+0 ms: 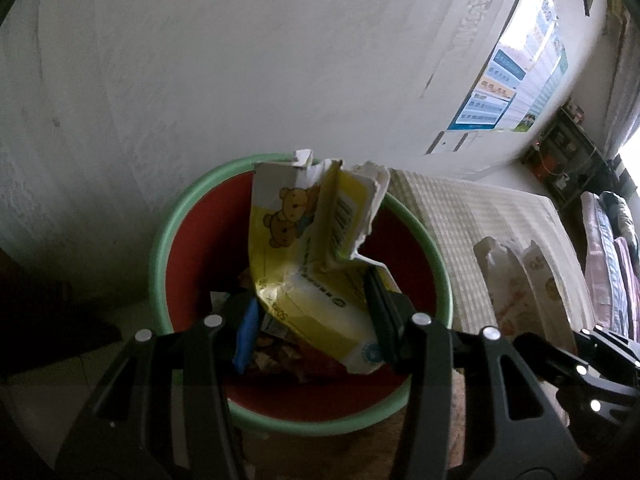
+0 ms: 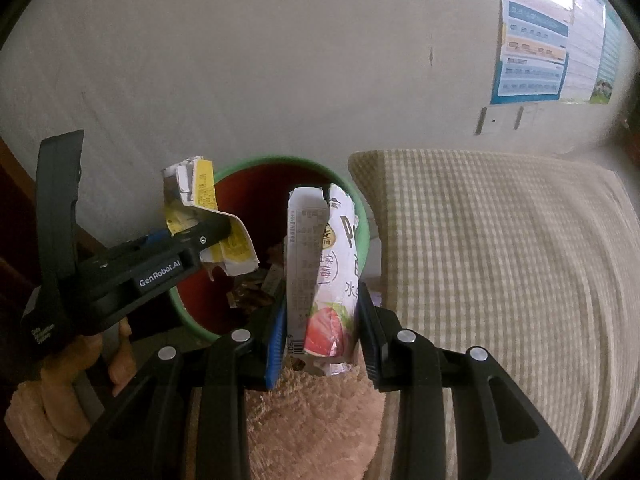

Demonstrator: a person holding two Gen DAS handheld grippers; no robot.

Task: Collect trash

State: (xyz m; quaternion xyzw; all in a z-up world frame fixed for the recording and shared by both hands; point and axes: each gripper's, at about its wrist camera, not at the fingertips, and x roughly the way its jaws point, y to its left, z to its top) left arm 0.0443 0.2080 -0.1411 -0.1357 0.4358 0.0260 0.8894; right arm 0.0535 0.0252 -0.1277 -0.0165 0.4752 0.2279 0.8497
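- Right gripper clamps a strawberry carton, hiding the bin's rim at four o'clock.
- Left gripper pinches a crumpled yellow bear box above the bin; the wrappers inside are indistinct.

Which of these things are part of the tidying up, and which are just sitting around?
Part of the job:
- yellow bear carton, torn, clamped in the left gripper over the bin
- strawberry carton, clamped in the right gripper
- red bin with green rim, scraps already inside

Just there:
- checked cushion
- wall poster
- fluffy rug
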